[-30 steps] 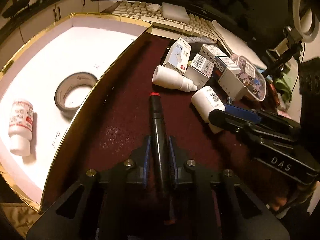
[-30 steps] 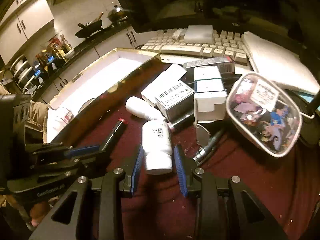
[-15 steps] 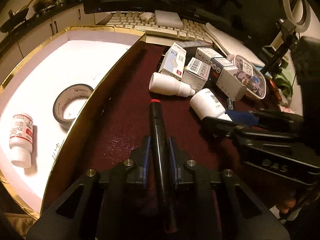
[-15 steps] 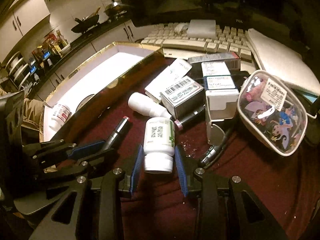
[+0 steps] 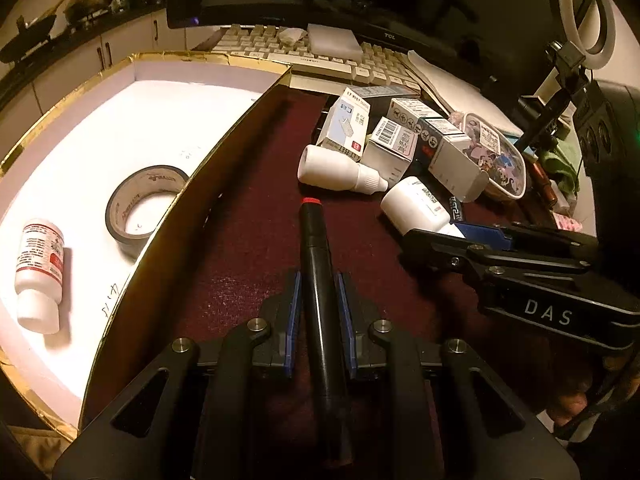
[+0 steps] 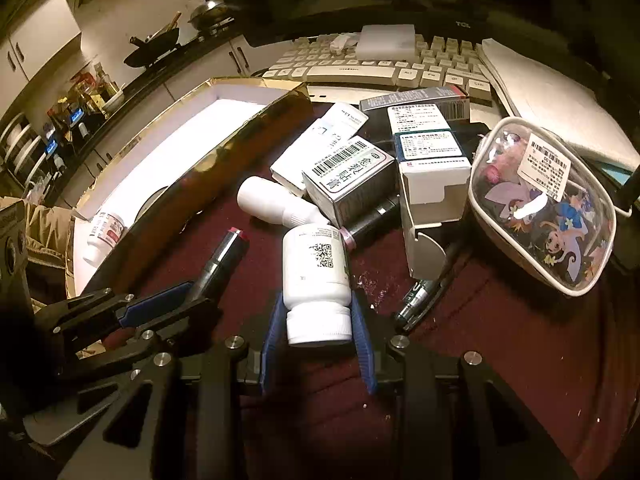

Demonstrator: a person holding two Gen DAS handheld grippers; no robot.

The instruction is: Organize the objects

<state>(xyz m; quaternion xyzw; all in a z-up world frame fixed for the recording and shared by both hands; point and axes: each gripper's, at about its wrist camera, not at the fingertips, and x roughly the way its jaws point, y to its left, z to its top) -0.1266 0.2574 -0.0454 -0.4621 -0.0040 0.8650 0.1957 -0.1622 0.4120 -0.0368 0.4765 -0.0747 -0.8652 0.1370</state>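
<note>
My left gripper [image 5: 318, 280] is shut on a black pen [image 5: 316, 248] with a red tip that sticks out forward over the dark red cloth. The same pen [image 6: 224, 256] and the left gripper [image 6: 188, 296] show at the left of the right wrist view. My right gripper [image 6: 316, 300] is shut on a white pill bottle [image 6: 314, 264], cap toward the camera, QR label up. From the left wrist view the bottle [image 5: 412, 204] pokes out of the right gripper [image 5: 436, 236]. A white box with a gold rim [image 5: 224, 148] lies to the left, holding a tape roll [image 5: 120, 208] and a small red-labelled bottle [image 5: 40, 256].
Beyond the grippers lies a pile: a white dropper bottle [image 6: 272, 204], several medicine cartons [image 6: 348, 176], a lipstick-like tube [image 6: 372, 220] and a pen [image 6: 424, 296]. A clear cartoon pouch [image 6: 552, 216] sits right. A keyboard [image 6: 372, 68] and monitor stand behind, a ring light [image 5: 586, 8] far right.
The white bottle sits tighter between the right jaws and its far end has lifted over the dropper bottle's tip. The left gripper still grips the pen in the same spot.
</note>
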